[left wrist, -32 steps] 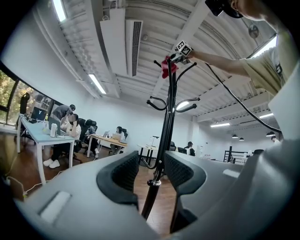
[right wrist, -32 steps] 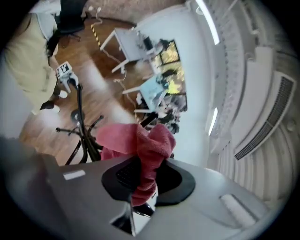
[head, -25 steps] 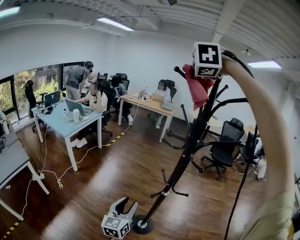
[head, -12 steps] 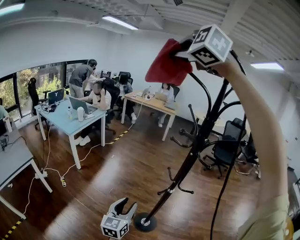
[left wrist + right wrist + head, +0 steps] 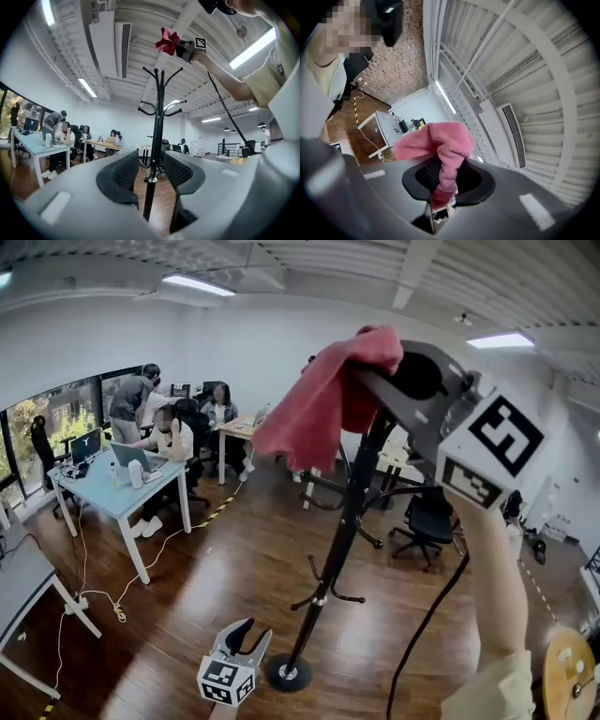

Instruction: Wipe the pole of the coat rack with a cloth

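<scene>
Right tongs (image 5: 367, 381): raised high at the end of an outstretched arm, closed on a red-pink cloth (image 5: 314, 413). The right gripper view shows a fold of the cloth pinched between the two pads. The remainder bunches above them and hangs over to one side.

Cloth position: in the head view it hangs in front of the upper part of the coat rack (image 5: 330, 568), so contact cannot be judged there. The left gripper view shows the cloth above and slightly to the right of the top hooks (image 5: 159, 75), with open space between them. The cloth is not on the pole (image 5: 345, 531).

Left tongs (image 5: 248, 636): held low, just beside the round base (image 5: 286, 674) of the rack, pointing upward. The jaws stand apart and grip nothing. In the left gripper view the pole appears in the gap between them, but it lies beyond them and touches neither pad.

Coat rack: black, standing on a wooden floor (image 5: 216, 582), leaning in the head view. Curved hooks sit low on the pole and more at the top.

Surroundings: a black cable (image 5: 422, 624) hangs from the right tongs. A light surface (image 5: 98, 493) with a laptop stands to the left, with people seated around it. An office chair (image 5: 427, 521) stands behind the rack.
</scene>
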`<state>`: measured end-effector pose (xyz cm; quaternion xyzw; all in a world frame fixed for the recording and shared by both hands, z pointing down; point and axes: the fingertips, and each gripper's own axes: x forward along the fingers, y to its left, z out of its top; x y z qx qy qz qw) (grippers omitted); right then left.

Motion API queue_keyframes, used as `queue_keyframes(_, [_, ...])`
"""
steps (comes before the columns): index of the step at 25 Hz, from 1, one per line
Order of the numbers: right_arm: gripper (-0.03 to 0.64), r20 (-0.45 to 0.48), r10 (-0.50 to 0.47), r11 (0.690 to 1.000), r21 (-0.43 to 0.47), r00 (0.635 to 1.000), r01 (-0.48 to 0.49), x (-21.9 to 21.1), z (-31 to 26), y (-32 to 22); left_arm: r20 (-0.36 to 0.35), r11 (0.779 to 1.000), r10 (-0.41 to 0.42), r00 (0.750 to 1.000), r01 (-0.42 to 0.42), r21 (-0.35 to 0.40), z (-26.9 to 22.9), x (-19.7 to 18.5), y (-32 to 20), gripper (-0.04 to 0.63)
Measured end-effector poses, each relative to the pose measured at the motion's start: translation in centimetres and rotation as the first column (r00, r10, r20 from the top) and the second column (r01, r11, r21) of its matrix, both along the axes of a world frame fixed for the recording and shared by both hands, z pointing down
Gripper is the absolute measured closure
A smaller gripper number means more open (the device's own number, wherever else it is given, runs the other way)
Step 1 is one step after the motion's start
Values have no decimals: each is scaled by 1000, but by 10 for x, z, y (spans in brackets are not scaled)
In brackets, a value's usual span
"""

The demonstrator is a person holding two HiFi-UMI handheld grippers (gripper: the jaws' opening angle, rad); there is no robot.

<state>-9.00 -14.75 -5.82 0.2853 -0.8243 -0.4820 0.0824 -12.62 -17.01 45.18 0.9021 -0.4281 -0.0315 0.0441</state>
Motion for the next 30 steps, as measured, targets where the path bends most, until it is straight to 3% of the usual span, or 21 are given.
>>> queue_keyframes(2, [563, 37, -24, 1000, 17, 999, 24, 28, 43, 34, 9, 999, 25, 1000, -26, 47, -19, 25, 6, 445])
queue_keyframes(4, [563, 117, -11, 1000, -21, 993, 13, 64, 94, 50, 11, 995, 50, 999, -51, 91, -39, 53, 12, 445])
queue_keyframes(6, [563, 207, 59, 994, -103, 977, -38, 109, 156, 55, 8, 989, 94, 996, -94, 117, -53, 86, 23, 445])
queue_keyframes(8, [561, 294, 172, 967, -230, 940, -105, 161, 222, 57, 15, 978, 159, 987, -159, 138, -64, 124, 39, 446])
queue_keyframes(13, [561, 478, 436, 840, -520, 762, -155, 287, 354, 81, 29, 956, 246, 969, -247, 159, -70, 218, 75, 448])
queue_keyframes(17, [563, 462, 629, 735, -615, 625, -286, 360, 424, 114, 55, 952, 259, 964, -264, 157, -55, 277, 99, 446])
queue_keyframes(21, [563, 432, 733, 657, -650, 524, -382, 392, 458, 138, 71, 967, 196, 978, -205, 153, -46, 293, 111, 436])
queue_keyframes(25, [563, 454, 766, 633, -656, 455, -411, 399, 468, 143, 96, 978, 127, 987, -141, 154, -40, 279, 107, 417])
queue_keyframes(27, [563, 463, 771, 628, -663, 436, -406, 394, 469, 137, 108, 983, 108, 988, -123, 139, -36, 264, 99, 407])
queue_keyframes(30, [563, 452, 772, 625, -669, 448, -402, 383, 470, 126, 116, 987, 89, 989, -103, 125, -32, 245, 89, 402])
